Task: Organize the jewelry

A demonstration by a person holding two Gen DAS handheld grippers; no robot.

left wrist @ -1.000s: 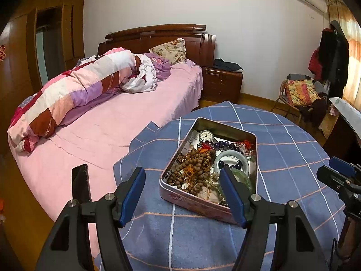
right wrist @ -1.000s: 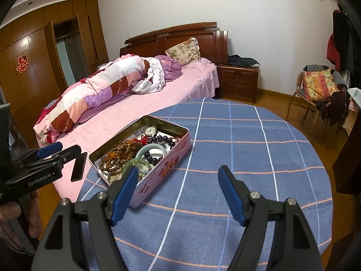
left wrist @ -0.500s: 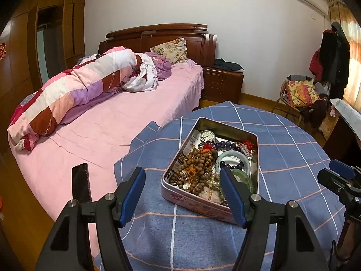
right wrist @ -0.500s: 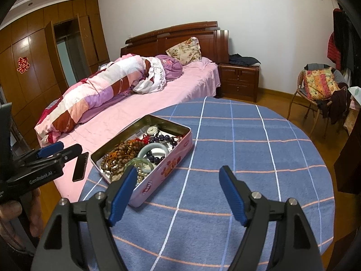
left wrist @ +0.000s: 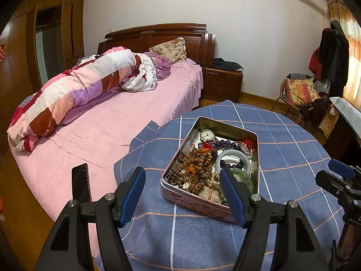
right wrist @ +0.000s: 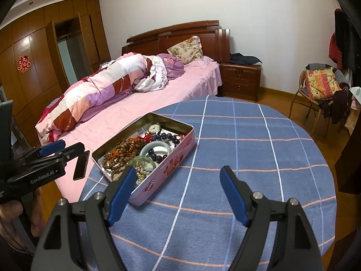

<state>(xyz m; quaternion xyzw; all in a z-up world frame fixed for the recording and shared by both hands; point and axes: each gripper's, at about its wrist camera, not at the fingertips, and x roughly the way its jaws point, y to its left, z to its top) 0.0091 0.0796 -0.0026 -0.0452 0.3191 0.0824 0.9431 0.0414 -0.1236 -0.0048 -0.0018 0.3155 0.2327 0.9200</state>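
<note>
A pink metal tin (left wrist: 194, 199) (right wrist: 167, 174) sits on the round table with a blue checked cloth (left wrist: 288, 140) (right wrist: 248, 149). It holds brown wooden beads (left wrist: 198, 162) (right wrist: 126, 146), a pale jade bangle (left wrist: 233, 158) (right wrist: 155, 145), a green bangle (left wrist: 244, 177), dark purple beads (left wrist: 222, 144) and a small watch (left wrist: 207, 134) (right wrist: 154, 128). My left gripper (left wrist: 182, 192) is open and empty, just in front of the tin. My right gripper (right wrist: 178, 189) is open and empty, to the right of the tin's near end.
A bed with a pink sheet (left wrist: 108, 131) and a rolled quilt (left wrist: 85, 90) stands left of the table. A black phone (left wrist: 80, 183) (right wrist: 81, 164) lies on the bed's edge. A nightstand (left wrist: 222, 83) and a chair with clothes (left wrist: 302, 94) stand behind.
Both grippers have edged slightly towards the tin; the jaws stay open. Nothing in the tin has moved.
</note>
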